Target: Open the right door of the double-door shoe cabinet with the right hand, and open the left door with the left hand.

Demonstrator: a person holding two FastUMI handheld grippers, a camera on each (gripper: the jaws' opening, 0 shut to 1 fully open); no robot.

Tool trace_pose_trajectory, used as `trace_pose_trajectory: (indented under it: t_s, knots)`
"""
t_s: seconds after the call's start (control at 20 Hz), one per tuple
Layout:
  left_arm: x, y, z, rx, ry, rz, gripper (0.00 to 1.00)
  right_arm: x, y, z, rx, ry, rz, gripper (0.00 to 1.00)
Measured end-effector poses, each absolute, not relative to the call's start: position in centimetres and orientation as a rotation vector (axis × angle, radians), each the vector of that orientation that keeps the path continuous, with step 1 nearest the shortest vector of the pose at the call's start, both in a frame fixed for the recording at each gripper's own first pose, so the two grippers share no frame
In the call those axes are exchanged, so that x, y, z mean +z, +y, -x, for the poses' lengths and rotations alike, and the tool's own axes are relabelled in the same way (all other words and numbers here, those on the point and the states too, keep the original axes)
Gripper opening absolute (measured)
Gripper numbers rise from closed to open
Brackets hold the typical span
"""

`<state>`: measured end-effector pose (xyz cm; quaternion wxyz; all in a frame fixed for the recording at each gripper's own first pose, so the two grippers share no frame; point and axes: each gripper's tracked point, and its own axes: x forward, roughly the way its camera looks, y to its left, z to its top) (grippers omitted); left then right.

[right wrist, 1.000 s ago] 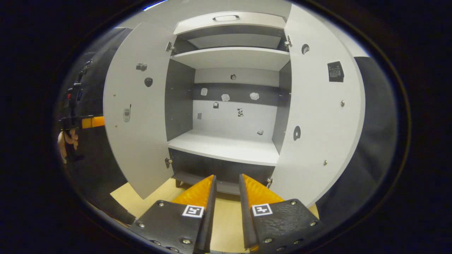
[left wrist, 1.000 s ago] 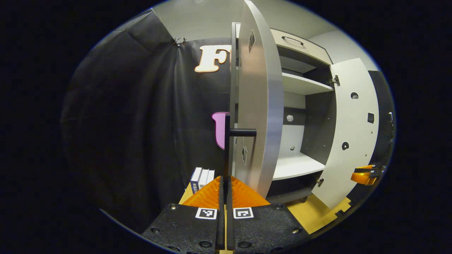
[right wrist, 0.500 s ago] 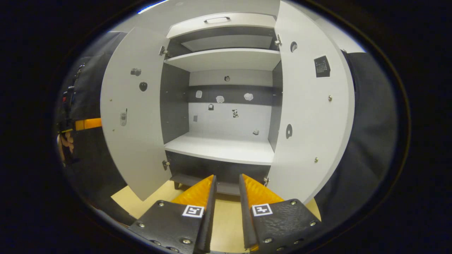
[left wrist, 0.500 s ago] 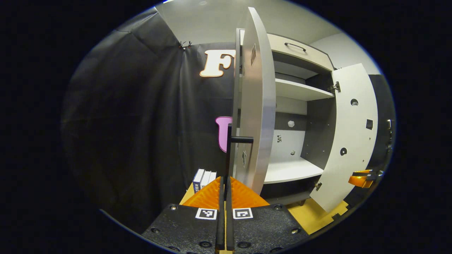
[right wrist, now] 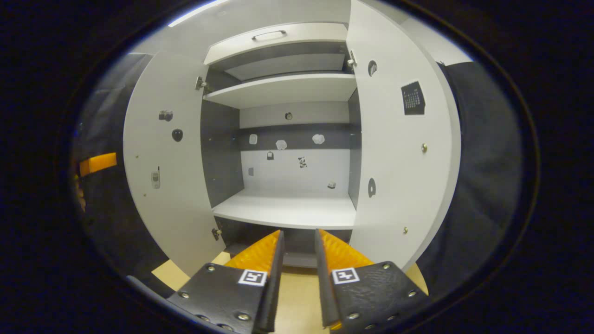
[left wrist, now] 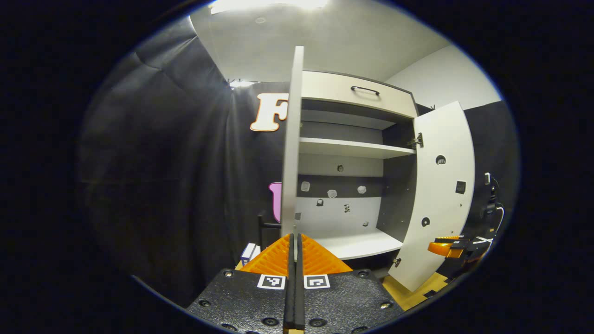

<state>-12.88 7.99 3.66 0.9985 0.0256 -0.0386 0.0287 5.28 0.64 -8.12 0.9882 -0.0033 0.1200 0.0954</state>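
Left tool (left wrist: 293,241) at 6 o'clock in the left gripper view, fingers pressed together on nothing, clear of the left door (left wrist: 290,144), seen edge-on straight ahead at 12. Right tool (right wrist: 298,239) at 6 o'clock in the right gripper view, fingers spread and empty. Beyond, shoe cabinet (right wrist: 287,208) with both doors swung wide: left door at 9 o'clock, right door (right wrist: 403,153) at 3, bare shelves between, small stickers on the back panel.
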Motion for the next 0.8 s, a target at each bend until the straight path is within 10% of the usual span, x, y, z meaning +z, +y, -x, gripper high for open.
trace_pose_trajectory:
  t_s: [0.15,0.3,0.4,0.8]
  knots:
    - [3.2,4.0,11.7,-0.011,-0.085,-0.097,0.07,-4.7,1.8,-5.0,0.187,0.164,0.002,0.62]
    - [2.6,1.0,10.1,-0.041,-0.087,-0.173,0.59,-2.0,2.4,-4.5,0.172,0.094,0.038,1.0]
    - [2.2,-1.0,9.2,-0.068,-0.081,-0.177,0.94,-1.1,2.6,-4.0,0.163,0.061,0.056,1.0]
    - [0.6,-4.6,7.4,-0.155,-0.034,-0.109,0.94,-0.3,1.1,-2.5,0.124,0.047,0.032,1.0]
